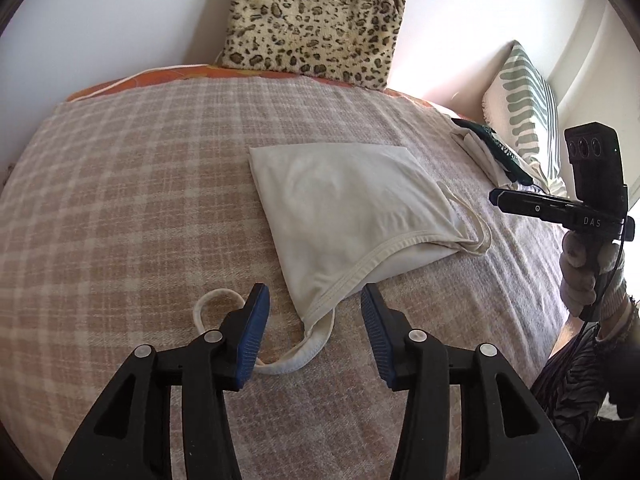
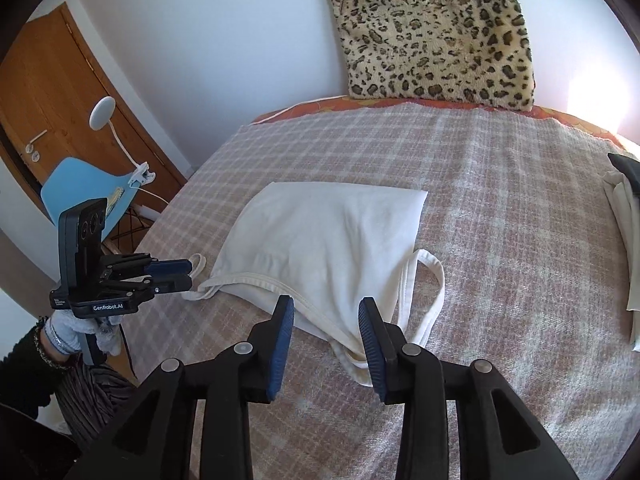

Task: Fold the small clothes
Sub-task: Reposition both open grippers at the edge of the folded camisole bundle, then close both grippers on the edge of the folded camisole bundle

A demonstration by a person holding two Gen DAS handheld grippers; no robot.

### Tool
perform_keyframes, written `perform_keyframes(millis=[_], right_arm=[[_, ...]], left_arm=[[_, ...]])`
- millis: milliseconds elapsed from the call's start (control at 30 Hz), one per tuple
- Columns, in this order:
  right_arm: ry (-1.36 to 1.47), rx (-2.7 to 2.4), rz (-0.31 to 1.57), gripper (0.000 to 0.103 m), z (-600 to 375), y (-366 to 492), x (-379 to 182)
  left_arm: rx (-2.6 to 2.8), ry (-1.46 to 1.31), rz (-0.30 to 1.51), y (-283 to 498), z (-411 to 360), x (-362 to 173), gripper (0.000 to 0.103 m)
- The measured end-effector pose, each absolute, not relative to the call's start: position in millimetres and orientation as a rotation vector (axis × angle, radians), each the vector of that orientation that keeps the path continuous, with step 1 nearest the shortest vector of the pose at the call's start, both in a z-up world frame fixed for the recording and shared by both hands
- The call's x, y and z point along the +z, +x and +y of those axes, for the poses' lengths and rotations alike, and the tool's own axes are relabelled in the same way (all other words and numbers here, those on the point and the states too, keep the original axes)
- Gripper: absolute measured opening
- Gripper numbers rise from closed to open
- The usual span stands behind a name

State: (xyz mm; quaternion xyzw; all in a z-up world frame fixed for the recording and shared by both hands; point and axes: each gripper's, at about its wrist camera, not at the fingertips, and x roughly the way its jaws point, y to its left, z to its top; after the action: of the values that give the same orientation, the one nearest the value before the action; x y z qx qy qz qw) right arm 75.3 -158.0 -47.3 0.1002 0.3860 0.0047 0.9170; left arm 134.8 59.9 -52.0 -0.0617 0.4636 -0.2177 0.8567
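Observation:
A cream tank top [image 1: 344, 208] lies folded on the plaid blanket [image 1: 120, 200], straps toward me; it also shows in the right wrist view [image 2: 328, 236]. My left gripper [image 1: 312, 300] is open and empty, hovering over the top's near strap corner; a strap loop [image 1: 212, 300] lies just left of its left finger. It also shows in the right wrist view [image 2: 188, 274], by the top's left strap. My right gripper [image 2: 326, 316] is open and empty above the top's neckline hem, with a strap [image 2: 432, 292] to its right. It also shows in the left wrist view [image 1: 496, 198].
A leopard-print cushion [image 1: 316, 16] leans on the wall at the bed's far edge. A pile of folded clothes [image 1: 488, 152] and a striped pillow [image 1: 524, 108] sit at the right. A blue chair [image 2: 84, 192] and a wooden door [image 2: 60, 92] stand left of the bed.

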Motion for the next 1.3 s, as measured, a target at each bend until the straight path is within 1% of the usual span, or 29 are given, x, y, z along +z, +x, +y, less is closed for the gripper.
perform_keyframes(millis=[33, 133, 200, 267, 333, 367, 400, 600, 700, 833, 1100, 1233, 1300], right_arm=[[0.230, 0.009, 0.776, 0.041, -161.1, 76.7, -45.3], [0.285, -0.003, 0.739, 0.049, -171.0, 80.2, -43.9], [0.308, -0.023, 0.721, 0.057, -176.6, 81.5, -44.2], [0.326, -0.044, 0.711, 0.062, -182.0, 82.8, -45.7], [0.335, -0.054, 0.709, 0.067, -187.2, 84.6, -46.7], [0.332, -0.060, 0.708, 0.072, -189.0, 85.5, -47.0], [0.325, -0.071, 0.706, 0.076, -190.5, 86.8, -47.4], [0.367, -0.094, 0.711, 0.081, -208.4, 102.6, -53.2], [0.401, -0.086, 0.702, 0.081, -213.8, 110.4, -55.7], [0.366, -0.092, 0.683, 0.081, -212.4, 120.7, -53.7], [0.383, -0.082, 0.696, 0.082, -217.0, 138.4, -57.6], [0.414, -0.069, 0.756, 0.081, -222.6, 148.4, -62.1], [0.455, -0.063, 0.772, 0.079, -227.3, 152.7, -66.4]], left_arm=[[-0.444, -0.156, 0.969, 136.6, 61.3, -49.0, 0.050], [-0.409, -0.173, 0.951, 140.6, 59.8, -41.7, 0.050], [-0.393, -0.154, 0.924, 139.9, 55.3, -36.4, 0.050], [-0.385, -0.139, 0.901, 137.9, 50.8, -31.9, 0.050], [-0.389, -0.129, 0.888, 137.2, 47.6, -29.7, 0.062], [-0.385, -0.119, 0.879, 136.7, 45.3, -29.2, 0.066], [-0.383, -0.106, 0.874, 136.6, 44.2, -28.7, 0.066], [-0.389, -0.101, 0.887, 144.0, 36.2, -35.4, 0.066], [-0.392, -0.115, 0.884, 148.2, 35.7, -38.8, 0.066], [-0.421, -0.152, 0.881, 153.3, 36.1, -44.2, 0.066], [-0.429, -0.350, 0.957, 166.3, 58.9, -64.0, 0.066], [-0.440, -0.557, 1.026, 171.7, 79.0, -83.0, 0.066], [-0.436, -0.609, 1.049, 172.7, 83.7, -90.9, 0.066]])
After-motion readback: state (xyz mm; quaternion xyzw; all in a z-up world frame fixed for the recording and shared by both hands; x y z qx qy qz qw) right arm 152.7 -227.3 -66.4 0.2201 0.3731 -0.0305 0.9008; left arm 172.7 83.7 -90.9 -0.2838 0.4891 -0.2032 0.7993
